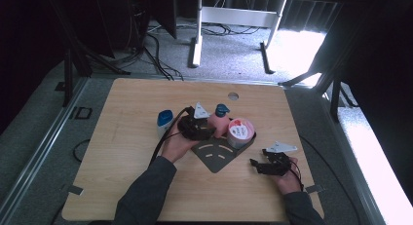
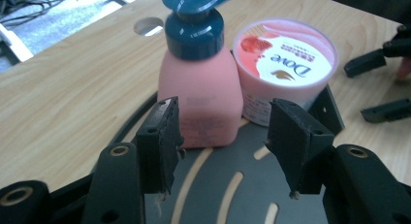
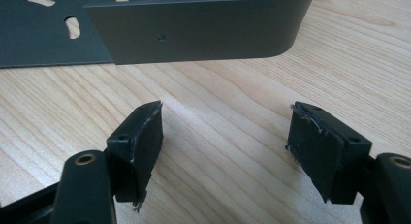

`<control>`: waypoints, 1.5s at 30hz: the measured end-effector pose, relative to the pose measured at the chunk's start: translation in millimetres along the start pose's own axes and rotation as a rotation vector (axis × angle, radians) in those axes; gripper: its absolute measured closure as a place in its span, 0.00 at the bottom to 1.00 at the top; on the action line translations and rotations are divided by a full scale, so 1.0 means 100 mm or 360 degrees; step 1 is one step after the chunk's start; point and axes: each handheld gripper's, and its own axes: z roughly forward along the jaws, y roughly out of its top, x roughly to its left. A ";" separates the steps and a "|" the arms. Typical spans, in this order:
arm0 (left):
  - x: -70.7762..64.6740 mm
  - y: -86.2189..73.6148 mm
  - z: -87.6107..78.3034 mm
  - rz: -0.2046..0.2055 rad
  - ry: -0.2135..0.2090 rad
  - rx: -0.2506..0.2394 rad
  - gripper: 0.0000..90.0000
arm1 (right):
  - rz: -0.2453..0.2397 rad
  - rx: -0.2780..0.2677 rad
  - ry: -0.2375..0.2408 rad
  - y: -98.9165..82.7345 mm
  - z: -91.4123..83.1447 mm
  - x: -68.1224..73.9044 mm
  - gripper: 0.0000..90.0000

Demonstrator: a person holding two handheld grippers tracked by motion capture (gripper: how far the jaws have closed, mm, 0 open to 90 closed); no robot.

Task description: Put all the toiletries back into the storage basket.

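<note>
Pale wooden bench (image 1: 122, 152), grey carpet beyond its far edge. Near bench centre, upright on a dark slotted metal tray (image 2: 228, 185): a pink plastic pump bottle with a blue cap (image 2: 199, 88), touching a pink round lidded tub (image 2: 283, 64). Probably light, stiff and smooth-walled, so slippery; best gripped across the flat lower body, never the pump. Left gripper (image 2: 223, 141) fingers half open, empty, bottle just beyond, not yet between them. Right gripper (image 3: 225, 146) fingers wide, empty, near the right edge.

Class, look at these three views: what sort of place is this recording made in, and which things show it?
Probably a lab or recording studio, not a home: a bare wooden table ringed by dark curtains, loose cables on grey carpet, and a metal frame behind.
</note>
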 end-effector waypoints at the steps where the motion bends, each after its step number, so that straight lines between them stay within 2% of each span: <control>1: 0.00 -0.02 -0.01 0.0002 -0.0004 -0.0003 0.51 | 0.0001 -0.0001 0.0000 0.00 0.00 0.00 0.31; 3: 0.00 -0.05 -0.04 -0.0016 -0.0025 -0.0006 0.51 | -0.0001 0.0000 0.0000 0.00 0.00 0.00 0.31; 15: 0.00 -0.22 -0.16 0.0030 -0.0031 0.0039 0.52 | 0.0000 0.0000 0.0000 0.00 0.00 0.00 0.31; 21: 0.04 -0.30 -0.21 0.0009 -0.0031 0.0048 0.53 | -0.0001 -0.0001 0.0000 0.00 0.00 0.00 0.31; 33: 0.00 -0.34 -0.32 0.0059 -0.0074 0.0035 0.55 | 0.0001 -0.0002 -0.0001 0.00 0.00 0.00 0.31; 41: 0.06 -0.40 -0.35 0.0042 -0.0055 0.0052 0.55 | 0.0001 -0.0001 0.0000 0.00 0.00 0.00 0.31; 45: 0.08 -0.44 -0.35 0.0056 -0.0024 0.0072 0.55 | -0.0004 0.0000 0.0000 0.00 0.00 0.00 0.31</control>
